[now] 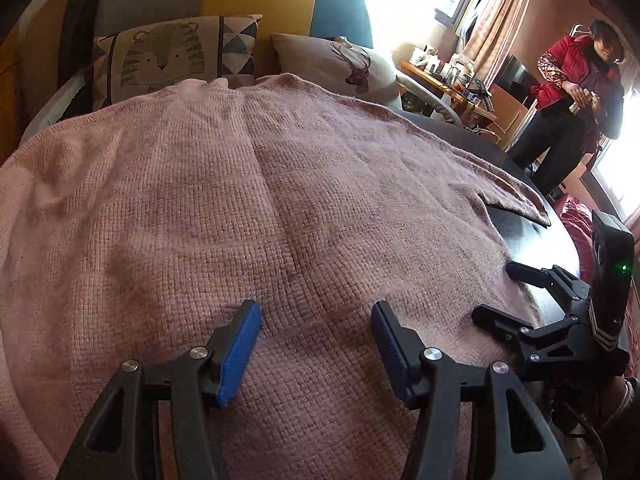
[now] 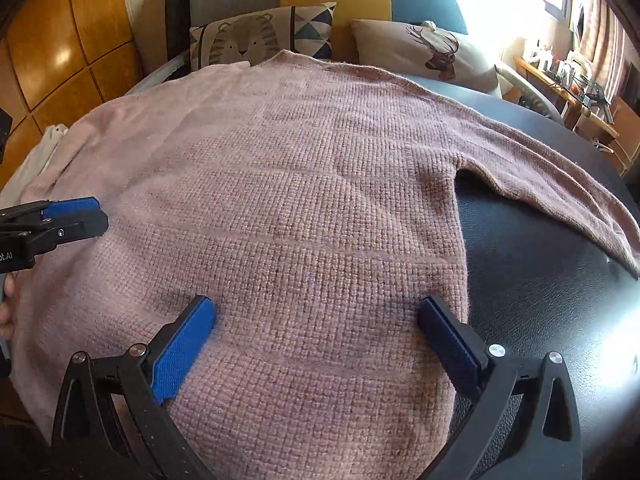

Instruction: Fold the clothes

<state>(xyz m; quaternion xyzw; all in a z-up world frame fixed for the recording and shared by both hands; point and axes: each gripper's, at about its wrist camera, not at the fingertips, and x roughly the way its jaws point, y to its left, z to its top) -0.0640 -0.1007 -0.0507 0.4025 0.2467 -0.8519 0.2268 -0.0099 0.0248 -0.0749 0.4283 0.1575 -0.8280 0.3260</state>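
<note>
A pink knit sweater [image 1: 240,200] lies spread flat on a black leather surface [image 2: 540,280], its neck towards the pillows. One sleeve [image 2: 560,184] stretches out to the right. My left gripper [image 1: 316,312] hovers open over the lower middle of the sweater, with nothing between its blue pads. My right gripper [image 2: 316,306] stands wide open just over the lower right part of the body, its right finger near the side hem. In each view the other gripper shows at the edge: the right gripper [image 1: 494,292] beside the hem, the left gripper [image 2: 94,214] over the left part.
A tiger cushion [image 1: 168,56] and a deer cushion [image 1: 340,64] lean on the sofa back beyond the sweater. A person in a red jacket [image 1: 576,92] stands at the far right near a cluttered desk [image 1: 448,76]. Wooden panels [image 2: 60,40] and a white cloth [image 2: 40,152] are at left.
</note>
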